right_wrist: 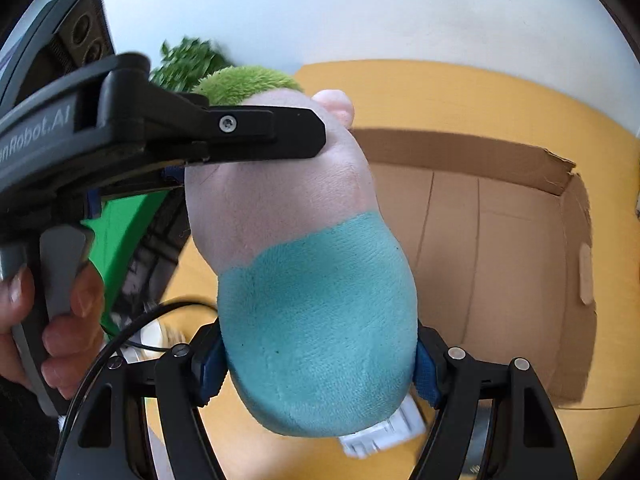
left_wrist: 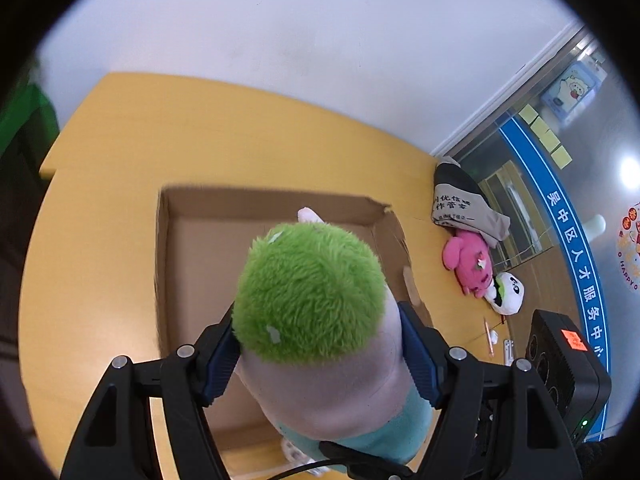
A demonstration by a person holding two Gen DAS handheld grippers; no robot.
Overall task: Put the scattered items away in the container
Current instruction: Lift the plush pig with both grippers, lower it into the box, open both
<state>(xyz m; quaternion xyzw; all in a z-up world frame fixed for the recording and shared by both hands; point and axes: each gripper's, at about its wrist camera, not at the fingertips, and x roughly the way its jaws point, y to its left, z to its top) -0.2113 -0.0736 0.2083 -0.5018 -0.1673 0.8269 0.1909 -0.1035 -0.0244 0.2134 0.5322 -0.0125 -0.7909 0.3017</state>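
A plush doll with green fuzzy hair (left_wrist: pixel 308 292), pale body and teal bottom (right_wrist: pixel 320 332) is held by both grippers. My left gripper (left_wrist: pixel 320 356) is shut on its pale middle, just under the hair. My right gripper (right_wrist: pixel 320 368) is shut on its teal lower end. The doll hangs above the open cardboard box (left_wrist: pixel 192 248), which also shows in the right wrist view (right_wrist: pixel 500 248). The left gripper's arm (right_wrist: pixel 160 132) crosses the right wrist view. A pink plush (left_wrist: pixel 468 260) and a white panda plush (left_wrist: pixel 508 292) lie on the yellow table, right of the box.
A folded grey-and-black cloth bag (left_wrist: pixel 460 204) lies behind the pink plush. A black device with an orange sticker (left_wrist: pixel 568 368) stands at the table's right edge. A pen (left_wrist: pixel 489 338) lies near it. A white plastic item (right_wrist: pixel 384 436) lies below the doll.
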